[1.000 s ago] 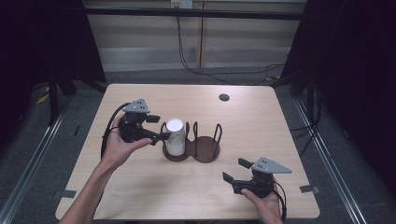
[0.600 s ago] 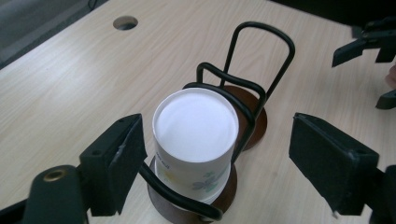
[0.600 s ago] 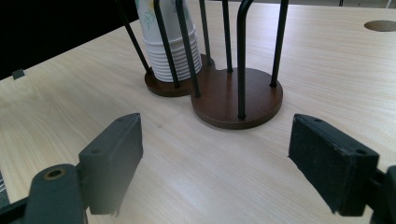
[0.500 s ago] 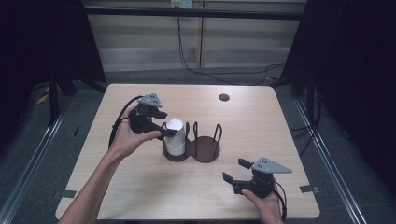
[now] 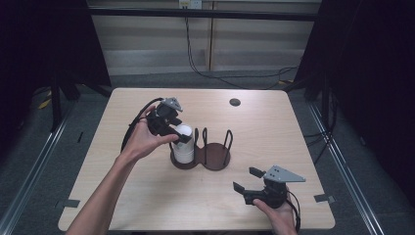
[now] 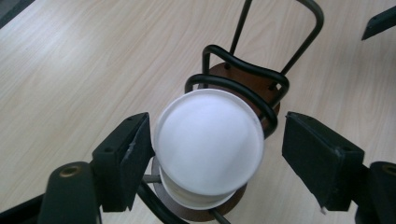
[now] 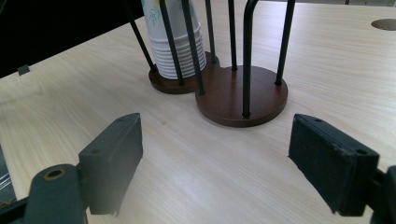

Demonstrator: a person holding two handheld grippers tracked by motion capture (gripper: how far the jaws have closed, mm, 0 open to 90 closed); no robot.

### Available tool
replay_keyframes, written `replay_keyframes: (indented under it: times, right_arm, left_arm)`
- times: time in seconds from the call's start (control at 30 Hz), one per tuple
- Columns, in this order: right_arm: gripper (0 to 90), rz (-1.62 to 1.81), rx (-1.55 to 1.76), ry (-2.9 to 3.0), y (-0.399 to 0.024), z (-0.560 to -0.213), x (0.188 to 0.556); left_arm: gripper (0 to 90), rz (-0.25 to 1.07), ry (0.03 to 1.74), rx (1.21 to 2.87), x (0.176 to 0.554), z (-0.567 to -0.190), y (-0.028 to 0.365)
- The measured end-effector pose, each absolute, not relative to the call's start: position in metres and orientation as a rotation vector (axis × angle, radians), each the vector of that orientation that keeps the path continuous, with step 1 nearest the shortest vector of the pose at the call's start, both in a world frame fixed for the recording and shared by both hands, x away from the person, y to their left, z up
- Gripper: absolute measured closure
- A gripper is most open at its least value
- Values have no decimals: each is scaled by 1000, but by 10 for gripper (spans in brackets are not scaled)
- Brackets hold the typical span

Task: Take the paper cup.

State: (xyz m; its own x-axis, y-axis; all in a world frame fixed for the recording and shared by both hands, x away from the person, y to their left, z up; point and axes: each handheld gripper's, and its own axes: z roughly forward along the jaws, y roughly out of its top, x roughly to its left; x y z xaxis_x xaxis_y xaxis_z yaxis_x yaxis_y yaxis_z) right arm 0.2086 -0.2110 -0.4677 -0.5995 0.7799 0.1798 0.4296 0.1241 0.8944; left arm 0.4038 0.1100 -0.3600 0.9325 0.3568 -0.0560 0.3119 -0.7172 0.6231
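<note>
High view, left gripper (image 5: 177, 133) at table centre over a white paper cup stack (image 5: 183, 147) in the rack's (image 5: 215, 160) nine o'clock ring, jaws spread either side of the stack's top, right gripper (image 5: 250, 182) at five o'clock, jaws spread, holding nothing.

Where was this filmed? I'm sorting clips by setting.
Probably a lab or recording booth: a bare wooden table ringed by dark curtains, cables on the floor behind, and a cup holder as the lone prop.
</note>
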Motion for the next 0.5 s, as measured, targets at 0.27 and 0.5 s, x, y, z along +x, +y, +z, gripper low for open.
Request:
replay_keyframes:
  times: [0.27, 0.5]
  right_arm:
    - [172, 1465, 1178, 2077, -211, -468, 209]
    - [173, 1463, 1182, 2077, -211, -468, 208]
  left_arm:
    - [240, 97, 477, 2468, 406, -360, 105]
    - [240, 80, 477, 2495, 409, -366, 101]
